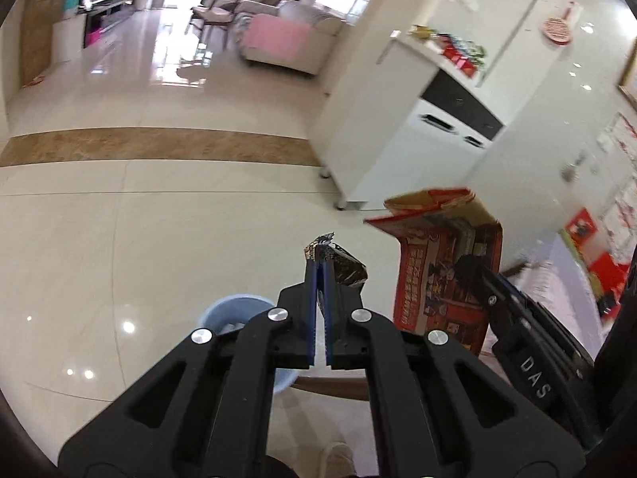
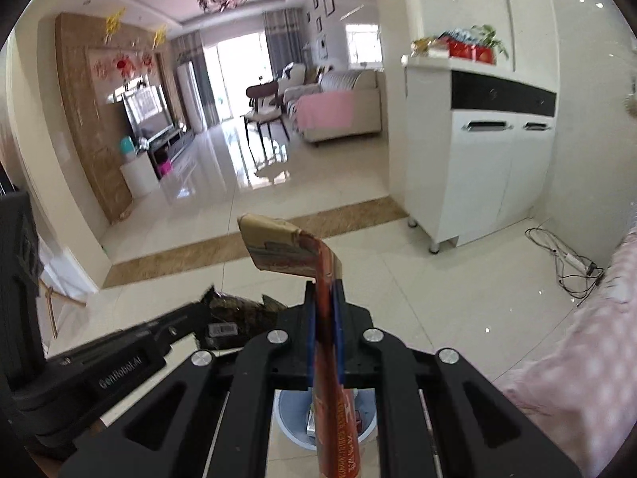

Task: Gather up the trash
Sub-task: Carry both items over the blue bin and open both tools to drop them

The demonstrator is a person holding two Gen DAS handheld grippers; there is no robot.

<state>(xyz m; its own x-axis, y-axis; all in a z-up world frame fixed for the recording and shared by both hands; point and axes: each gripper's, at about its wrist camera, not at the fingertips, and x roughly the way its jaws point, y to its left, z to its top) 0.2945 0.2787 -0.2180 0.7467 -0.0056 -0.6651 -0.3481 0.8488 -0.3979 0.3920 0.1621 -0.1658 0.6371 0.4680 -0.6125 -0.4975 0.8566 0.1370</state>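
Observation:
My left gripper (image 1: 319, 269) is shut on a dark foil wrapper (image 1: 338, 263), held in the air above the floor. It also shows in the right wrist view as a dark crumpled wrapper (image 2: 239, 310) at the left gripper's tip. My right gripper (image 2: 324, 290) is shut on a flattened red cardboard box (image 2: 330, 318), whose brown flap (image 2: 274, 249) sticks up past the fingertips. The same red box (image 1: 442, 275) stands to the right in the left wrist view. A light blue bin (image 2: 294, 418) sits on the floor below both grippers, with some trash inside; its rim (image 1: 235, 304) shows under the left gripper.
A white cabinet (image 2: 477, 167) on short legs stands at the right, with cables (image 2: 565, 255) on the floor beside it. A pink patterned cloth (image 2: 577, 358) fills the lower right. A glossy tiled floor (image 1: 119, 259) stretches toward a sofa (image 2: 338, 111) and TV wall.

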